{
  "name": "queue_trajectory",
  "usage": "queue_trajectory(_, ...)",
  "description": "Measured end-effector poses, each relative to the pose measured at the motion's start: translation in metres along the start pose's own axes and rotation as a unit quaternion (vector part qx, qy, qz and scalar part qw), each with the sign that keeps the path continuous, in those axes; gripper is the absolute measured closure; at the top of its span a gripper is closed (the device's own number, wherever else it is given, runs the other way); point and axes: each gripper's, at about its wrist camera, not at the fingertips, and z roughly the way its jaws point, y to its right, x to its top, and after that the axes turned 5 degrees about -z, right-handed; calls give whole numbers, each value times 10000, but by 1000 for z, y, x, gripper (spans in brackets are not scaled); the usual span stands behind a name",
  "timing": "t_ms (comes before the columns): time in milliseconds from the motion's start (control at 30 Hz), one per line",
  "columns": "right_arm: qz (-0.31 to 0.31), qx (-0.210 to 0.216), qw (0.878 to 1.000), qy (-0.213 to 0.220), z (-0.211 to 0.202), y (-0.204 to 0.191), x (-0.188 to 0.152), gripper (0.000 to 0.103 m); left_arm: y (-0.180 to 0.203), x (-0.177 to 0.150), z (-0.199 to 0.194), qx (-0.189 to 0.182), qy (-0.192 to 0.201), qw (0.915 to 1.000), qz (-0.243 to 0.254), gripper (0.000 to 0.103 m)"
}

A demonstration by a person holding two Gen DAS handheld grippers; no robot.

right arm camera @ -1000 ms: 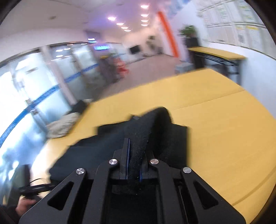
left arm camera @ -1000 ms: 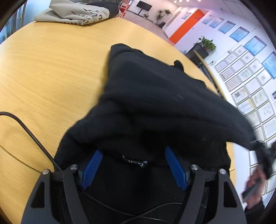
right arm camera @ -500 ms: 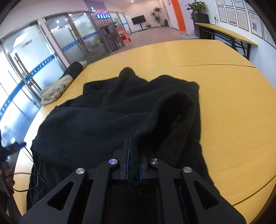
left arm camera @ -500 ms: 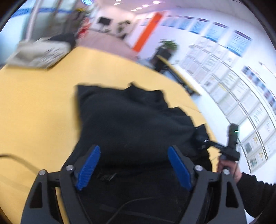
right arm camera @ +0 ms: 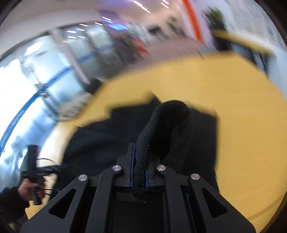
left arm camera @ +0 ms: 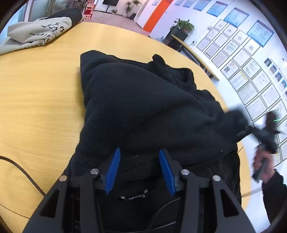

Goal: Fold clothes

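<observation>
Light wood table [left arm camera: 39, 100] ahead of fingers. White wall [left arm camera: 238, 59] right of them carries framed notices; orange panel [left arm camera: 156, 14], potted plant [left arm camera: 183, 25] beyond. Glazed partition [right arm camera: 44, 71] left, blurred.

A matt, nubbly black fleece garment [left arm camera: 143, 107] is lying on the smooth, satin wood-grain table [left arm camera: 35, 107]; beyond it a cream cotton-like garment [left arm camera: 35, 30] (printed black) is resting.

Black brush-style characters on the cream garment [left arm camera: 37, 30], unreadable, small white neck label on the black fleece [left arm camera: 133, 197], lettering illegible, wall posters [left arm camera: 251, 75] too small
</observation>
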Motion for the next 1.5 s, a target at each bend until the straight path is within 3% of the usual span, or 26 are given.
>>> queue_trajectory(67, 572, -414, 9933, -912, 34, 49, -31, 98, 4, 1, -2, 94, -29, 9999, 56, 56)
queue_trajectory(133, 417, -272, 9971, -569, 26, 52, -36, 96, 11, 2, -6, 223, -37, 9997, 124, 55)
queue_trajectory(167, 185, -358, 9974, -605, 24, 44, -37, 90, 15, 3, -8, 288, -38, 9995, 159, 54)
queue_trajectory(233, -287, -539, 9958, -689, 19, 30, -38, 68, 28, 7, -23, 328, 107, 9991, 259, 45)
queue_trajectory(300, -849, -886, 9901, -676, 6, 8, -39, 18, 42, 18, -44, 85, 410, 9985, 348, 23)
queue_trajectory(333, -1103, -1140, 9854, -612, -3, 0, -39, 14, 50, 25, -54, -67, 602, 9974, 397, 18)
queue_trajectory(400, -1541, -1452, 9768, -325, -30, -14, -39, 13, 61, 40, -58, -187, 830, 9953, 472, 2)
queue_trajectory(500, -1742, -1529, 9727, 104, -58, -28, -30, 10, 73, 63, -33, -214, 724, 9943, 751, 1)
queue_trajectory(600, -1710, -684, 9815, 526, -64, -40, -10, 1, 58, 76, 19, 172, 359, 9968, 690, 1)
queue_trajectory(667, -1765, -251, 9825, 543, -35, -46, 4, 1, 37, 75, 46, 453, 164, 9972, 576, 5)
queue_trajectory(700, -1765, -173, 9831, 454, -16, -47, 8, 1, 27, 73, 57, 588, 124, 9966, 563, 10)
queue_trajectory(767, -1490, -53, 9888, -26, 39, -29, 13, 3, 18, 66, 55, 767, 317, 9931, 829, 11)
queue_trajectory(867, -945, -218, 9938, -552, 66, 19, 5, 15, 14, 61, 54, 914, 309, 9898, 1051, 11)
queue_trajectory(933, -981, -135, 9943, -388, 63, 26, -1, 16, 16, 61, 52, 976, 246, 9887, 1108, 10)
queue_trajectory(1000, -1229, -440, 9901, -522, 56, 21, -7, 16, 17, 62, 50, 1006, 208, 9891, 1054, 10)
queue_trajectory(1100, -1366, -923, 9844, -611, 30, 20, -17, 16, 23, 56, 23, 1048, 296, 9905, 834, 10)
queue_trajectory(1133, -1220, -900, 9872, -487, 9, 23, -20, 16, 27, 52, 11, 1022, 340, 9910, 793, 10)
queue_trajectory(1233, -858, -546, 9948, -16, -55, 18, -31, 10, 30, 24, -53, 759, 331, 9955, 468, 10)
queue_trajectory(1300, -936, -318, 9950, 155, -107, 12, -43, 9, 31, 1, -99, 626, 295, 9974, 194, 10)
queue_trajectory(1367, -988, -213, 9947, 209, -147, 14, -55, 8, 32, -25, -146, 703, 209, 9973, 21, 9)
queue_trajectory(1500, -883, -45, 9961, 65, -210, 24, -89, 0, 39, -81, -213, 1108, -60, 9936, 206, 3)
